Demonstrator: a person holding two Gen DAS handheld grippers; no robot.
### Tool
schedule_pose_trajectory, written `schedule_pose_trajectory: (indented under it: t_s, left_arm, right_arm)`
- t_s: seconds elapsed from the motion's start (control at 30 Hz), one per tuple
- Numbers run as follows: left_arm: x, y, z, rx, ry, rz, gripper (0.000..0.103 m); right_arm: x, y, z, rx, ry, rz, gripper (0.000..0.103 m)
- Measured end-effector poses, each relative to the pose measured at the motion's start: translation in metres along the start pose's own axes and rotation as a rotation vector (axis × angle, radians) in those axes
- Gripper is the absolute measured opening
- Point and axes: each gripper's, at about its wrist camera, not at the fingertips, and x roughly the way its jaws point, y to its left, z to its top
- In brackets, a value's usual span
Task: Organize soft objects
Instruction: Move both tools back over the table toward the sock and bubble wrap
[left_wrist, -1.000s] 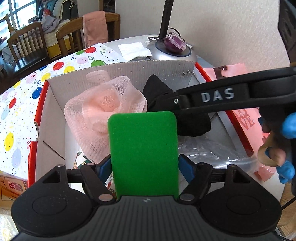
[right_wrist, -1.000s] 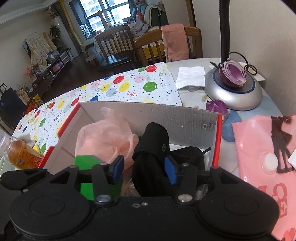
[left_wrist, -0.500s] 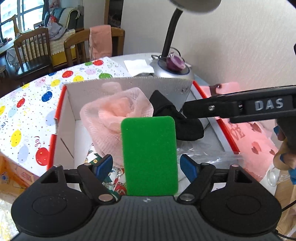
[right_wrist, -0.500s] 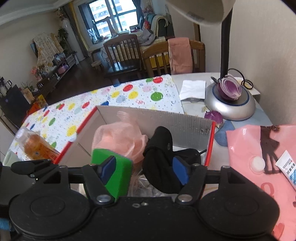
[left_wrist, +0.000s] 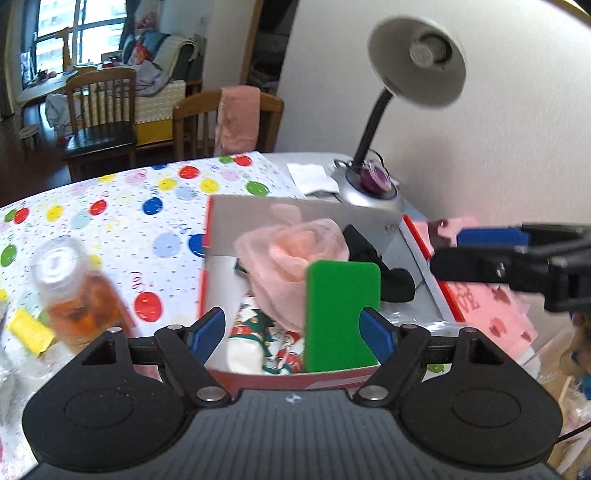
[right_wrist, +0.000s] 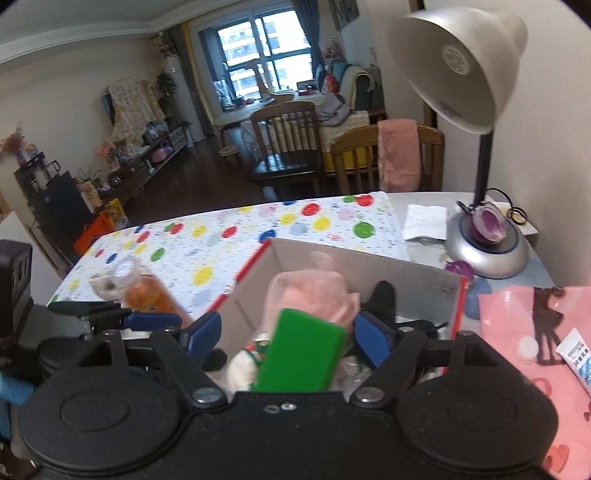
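Observation:
A cardboard box with red edges holds a pink mesh pouf, a black cloth, a Christmas-print cloth and an upright green sponge. My left gripper hovers open above the box's near edge. The sponge stands free below and beyond its pads. My right gripper is also above the near edge, its jaws opening with nothing pressed between them. From the right wrist I see the green sponge, the pouf and the black cloth lying loose in the box.
A bottle of orange liquid stands left of the box on the balloon-print cloth. A desk lamp with a cut purple onion on its base rises behind the box. A pink bag lies to the right. Wooden chairs stand beyond the table.
Both grippers have drawn back and up from the box. The right jaws have opened off the black cloth, which stays in the box. The sponge stays standing inside.

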Motion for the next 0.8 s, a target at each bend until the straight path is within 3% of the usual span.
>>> schedule_pose_trajectory:
  t_s: [0.17,0.23,0.53,0.8]
  left_arm:
    - [-0.033,0.028,-0.006,-0.015,-0.04,0.016,0.08]
    - [-0.046,0.04,-0.011,-0.017,-0.05,0.028,0.086]
    - [-0.102,0.099,-0.03,-0.021,-0.087,0.06,0.087]
    - [-0.141,0.157,-0.044,-0.014,-0.115,0.062,0.099]
  right_arm:
    - [-0.008,0.031,-0.002,-0.023,-0.014,0.02,0.084]
    - [-0.01,0.045,-0.004,-0.032,-0.02,0.03,0.086]
    - [-0.001,0.115,-0.016,-0.061,-0.027,0.071,0.093]
    - [0.018,0.18,-0.033,-0.086,-0.003,0.079,0.097]
